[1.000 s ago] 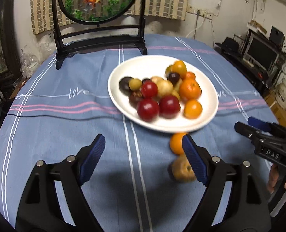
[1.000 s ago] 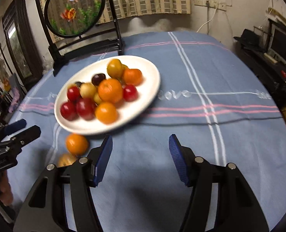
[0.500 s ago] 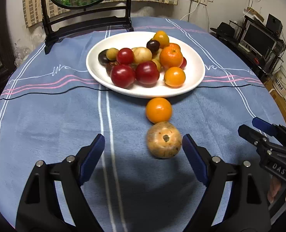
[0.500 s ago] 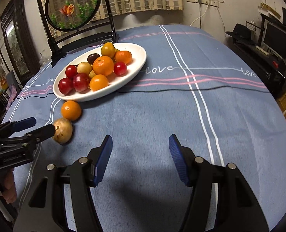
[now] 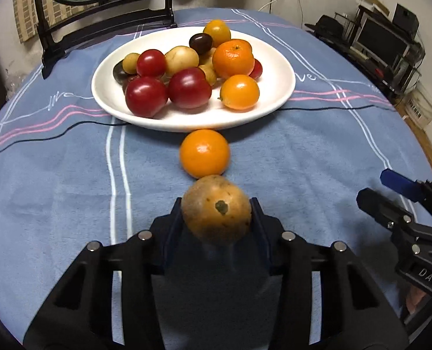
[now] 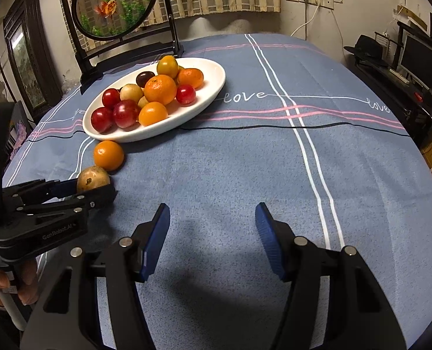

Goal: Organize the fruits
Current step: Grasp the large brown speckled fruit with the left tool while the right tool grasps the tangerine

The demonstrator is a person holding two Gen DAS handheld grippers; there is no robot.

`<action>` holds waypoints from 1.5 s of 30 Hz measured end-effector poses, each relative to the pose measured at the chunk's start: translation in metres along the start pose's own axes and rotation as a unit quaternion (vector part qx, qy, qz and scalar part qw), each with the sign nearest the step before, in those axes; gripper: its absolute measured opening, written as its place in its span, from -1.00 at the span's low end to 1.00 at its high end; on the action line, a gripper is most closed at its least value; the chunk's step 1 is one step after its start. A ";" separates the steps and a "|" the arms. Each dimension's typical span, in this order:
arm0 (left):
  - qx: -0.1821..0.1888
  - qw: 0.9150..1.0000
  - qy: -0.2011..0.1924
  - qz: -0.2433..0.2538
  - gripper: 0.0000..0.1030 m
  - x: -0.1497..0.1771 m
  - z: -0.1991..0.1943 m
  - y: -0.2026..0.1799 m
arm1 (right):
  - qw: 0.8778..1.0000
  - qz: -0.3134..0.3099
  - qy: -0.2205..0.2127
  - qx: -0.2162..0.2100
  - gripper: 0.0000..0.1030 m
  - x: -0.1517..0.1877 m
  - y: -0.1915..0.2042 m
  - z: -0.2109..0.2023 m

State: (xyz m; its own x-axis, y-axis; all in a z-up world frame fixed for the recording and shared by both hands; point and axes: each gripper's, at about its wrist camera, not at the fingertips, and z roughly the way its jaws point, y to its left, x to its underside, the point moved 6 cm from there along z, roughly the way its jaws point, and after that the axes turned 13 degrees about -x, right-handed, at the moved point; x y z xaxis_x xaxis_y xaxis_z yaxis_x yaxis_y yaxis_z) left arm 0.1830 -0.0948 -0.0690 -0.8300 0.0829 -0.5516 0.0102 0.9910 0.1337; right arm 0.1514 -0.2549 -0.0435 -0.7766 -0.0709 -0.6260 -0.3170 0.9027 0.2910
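Observation:
A white plate (image 5: 277, 67) (image 6: 216, 78) holds several red, orange, yellow and dark fruits. An orange fruit (image 5: 204, 153) (image 6: 108, 155) lies on the blue cloth just in front of the plate. My left gripper (image 5: 217, 214) (image 6: 92, 188) is shut on a brownish-yellow fruit (image 5: 216, 210) (image 6: 92, 178) right behind the orange one. My right gripper (image 6: 213, 224) is open and empty over bare cloth to the right; it also shows in the left wrist view (image 5: 391, 195).
A round fish picture on a black stand (image 6: 116, 5) (image 5: 105, 14) rises behind the plate. The table's right edge drops off toward shelves with a monitor (image 6: 423, 58).
My left gripper moved forward and closed on the brownish-yellow fruit, which lay between its open fingers before. The right gripper stayed open and shifted little.

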 end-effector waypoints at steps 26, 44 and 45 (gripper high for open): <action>-0.027 0.997 -0.013 -0.072 -0.13 0.026 -0.017 0.112 | 0.994 -0.084 0.060 -0.033 0.19 -0.039 0.110 0.091; -0.024 0.998 -0.018 -0.060 -0.13 0.020 -0.019 0.101 | 0.997 -0.061 0.036 -0.027 -0.25 -0.043 0.084 0.065; -0.024 0.998 -0.021 -0.054 -0.13 0.018 -0.021 0.097 | 0.998 -0.056 0.029 -0.027 -0.25 -0.043 0.077 0.057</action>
State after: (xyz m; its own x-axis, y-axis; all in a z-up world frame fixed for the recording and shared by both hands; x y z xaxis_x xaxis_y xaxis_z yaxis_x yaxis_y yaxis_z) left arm 0.1574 0.0008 -0.0483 -0.8012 -0.0193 -0.5981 -0.1065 0.9881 0.1107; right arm 0.1915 -0.1581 -0.0348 -0.7649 -0.1961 -0.6136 -0.4311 0.8637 0.2613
